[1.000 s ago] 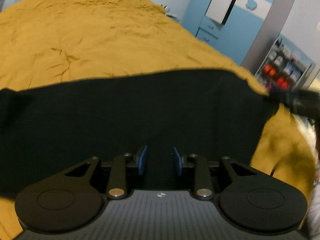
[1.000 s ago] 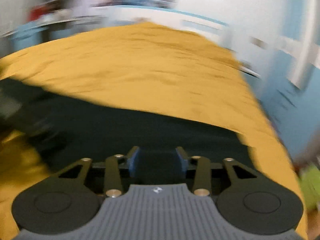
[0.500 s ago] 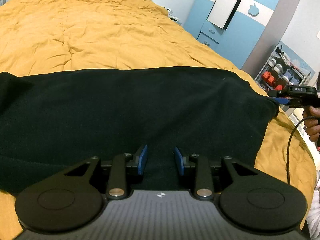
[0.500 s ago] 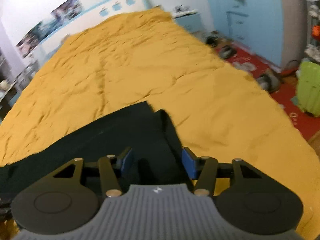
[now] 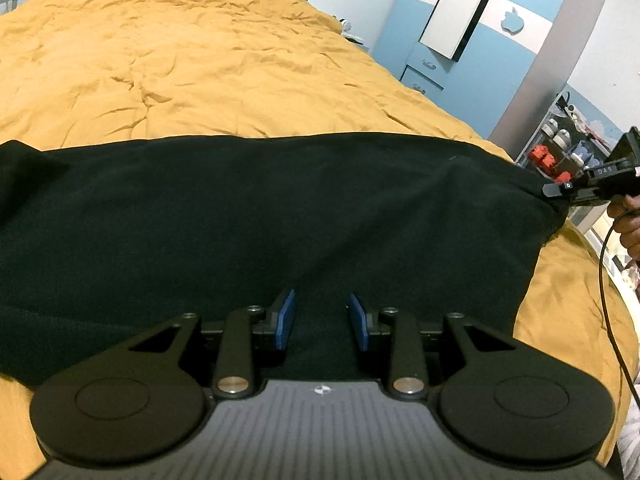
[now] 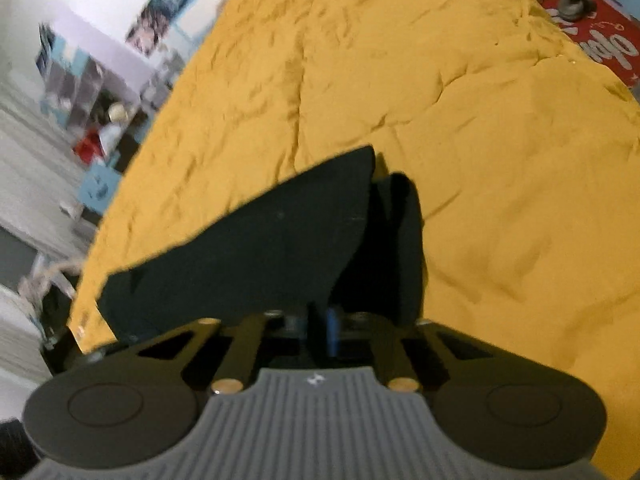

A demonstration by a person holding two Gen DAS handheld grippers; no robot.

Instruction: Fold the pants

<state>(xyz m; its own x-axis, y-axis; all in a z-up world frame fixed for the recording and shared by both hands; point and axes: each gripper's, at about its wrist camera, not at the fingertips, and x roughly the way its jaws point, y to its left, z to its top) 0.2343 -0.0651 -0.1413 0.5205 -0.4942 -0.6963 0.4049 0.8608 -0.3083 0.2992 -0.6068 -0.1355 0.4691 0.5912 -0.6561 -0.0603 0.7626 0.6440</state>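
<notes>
The black pants (image 5: 260,216) lie spread across the near part of a mustard-yellow bed cover (image 5: 180,60). My left gripper (image 5: 320,322) hovers open over the near edge of the pants, blue pads apart and empty. My right gripper (image 6: 320,330) is shut on a corner of the pants (image 6: 248,256), and the cloth rises from it in a lifted fold. In the left wrist view the right gripper (image 5: 560,192) pinches the pants' far right corner at the bed's right edge.
A blue wardrobe (image 5: 480,40) and a shelf with red items (image 5: 556,156) stand right of the bed. A red floor mat (image 6: 608,28) lies beyond the bed's far side. Shelves and clutter (image 6: 92,120) line the left wall.
My right gripper went from open over the pants to shut on their corner, and it has tilted and lifted the cloth. My left gripper stayed open, almost still.
</notes>
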